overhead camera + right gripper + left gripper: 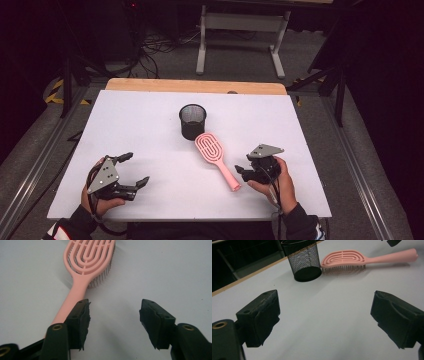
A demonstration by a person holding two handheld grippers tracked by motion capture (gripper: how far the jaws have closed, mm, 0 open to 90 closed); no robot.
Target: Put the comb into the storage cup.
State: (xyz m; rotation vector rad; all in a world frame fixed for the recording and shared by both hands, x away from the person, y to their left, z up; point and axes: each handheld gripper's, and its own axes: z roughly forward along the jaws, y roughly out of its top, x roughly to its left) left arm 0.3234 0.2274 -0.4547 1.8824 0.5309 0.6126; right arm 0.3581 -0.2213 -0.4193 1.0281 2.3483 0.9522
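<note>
Bare table (150, 145) leftward; mesh cup (192, 121) just behind hairbrush (216, 159).

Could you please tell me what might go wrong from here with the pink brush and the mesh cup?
The right gripper is open with the brush handle beside one jaw, not between the pads, so closing now might just push it. The brush lies close to the mesh cup; a nudge could knock it against the cup.
</note>
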